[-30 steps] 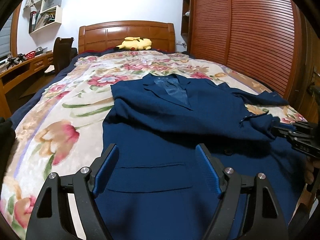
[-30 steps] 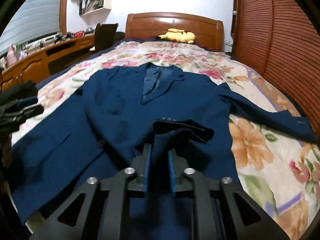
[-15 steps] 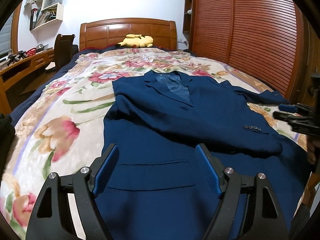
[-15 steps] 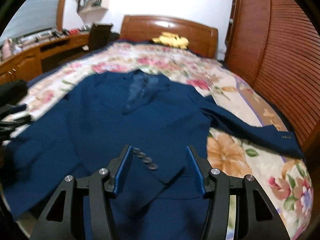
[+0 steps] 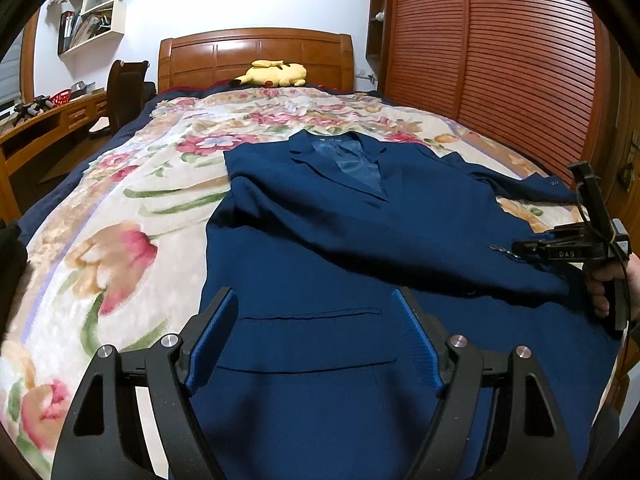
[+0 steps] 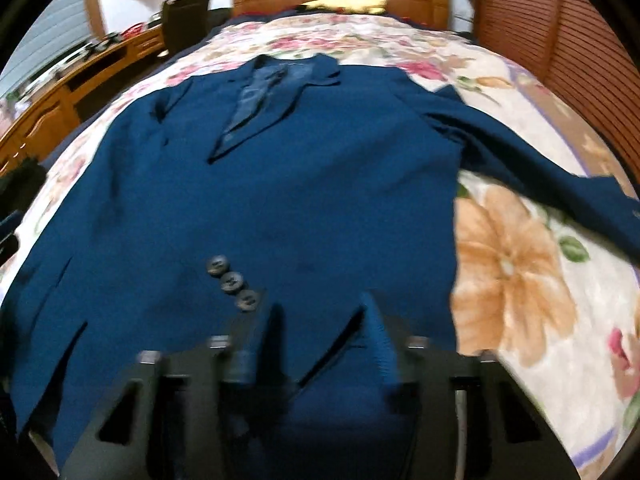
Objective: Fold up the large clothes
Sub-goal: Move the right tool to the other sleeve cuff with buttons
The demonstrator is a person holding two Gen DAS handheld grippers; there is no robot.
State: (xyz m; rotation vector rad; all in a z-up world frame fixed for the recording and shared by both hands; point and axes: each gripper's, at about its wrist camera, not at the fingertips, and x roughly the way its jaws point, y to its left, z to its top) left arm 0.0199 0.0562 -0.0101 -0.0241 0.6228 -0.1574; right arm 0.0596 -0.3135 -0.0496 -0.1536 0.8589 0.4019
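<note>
1. Done so far, as judged: the jacket is spread face up on the bed, and one sleeve is laid across the front, its cuff ending just ahead of the right tongs.
2. Left to do, as judged: the other sleeve, stretched out on the bed ahead and to the right of the right tongs, is not yet folded in, and the body is not yet folded up.
3. The left tongs are held wide apart with nothing gripped; the jacket's lower front lies directly below and ahead of them.
4. The right tongs have just been closing, with jacket cloth between the jaws; in the blurred view the jaws are seen partly apart, and whether the cloth is pinched cannot be told.
5. Counted: one jacket; two sleeves, one folded over and one out.
6. Counted: three cuff buttons, just ahead and left of the right tongs; a fourth may be hidden.
7. Counted: two tongs; one hand is seen on the right pair.
8. Counted: one bed; one yellow plush, far ahead at the headboard.
</note>
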